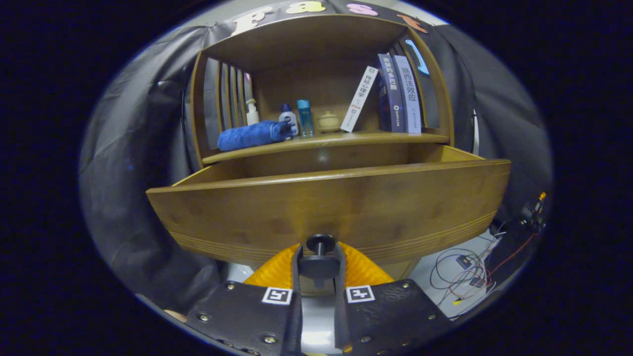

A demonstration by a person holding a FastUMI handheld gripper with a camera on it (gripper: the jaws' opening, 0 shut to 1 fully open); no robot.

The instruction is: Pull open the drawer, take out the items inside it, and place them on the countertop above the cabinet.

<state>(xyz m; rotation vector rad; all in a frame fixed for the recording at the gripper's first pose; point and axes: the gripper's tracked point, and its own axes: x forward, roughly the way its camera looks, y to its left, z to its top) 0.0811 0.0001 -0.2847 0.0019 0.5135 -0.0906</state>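
Cabinet [321,44] of brown wood stands ahead of me, its open shelf above and its drawer [326,207] pulled out toward me; the drawer front spreads wide across my sight and hides whatever lies inside, so I cannot tell what the drawer holds (only the top edges of its side walls show); the countertop [326,141] runs just behind and above the drawer, its front lip plain to see; on it, from one end, lie a rolled blue towel [252,135], a white pump bottle [252,112] behind it, a small white bottle with a blue cap [288,118], a clear blue bottle [304,117], a little pale lidded jar [328,121], one white book [359,99] leaning, and two dark books [400,94] upright against the far side; black cloth hangs all round the cabinet; on the pale floor beside the drawer's corner a tangle of thin wires [465,272] trails off, too small to sort out; my gripper [319,267] has its fingers drawn in close on the drawer knob [320,243], one on each side of its stem and pressing it, the knob's round head just ahead of them.
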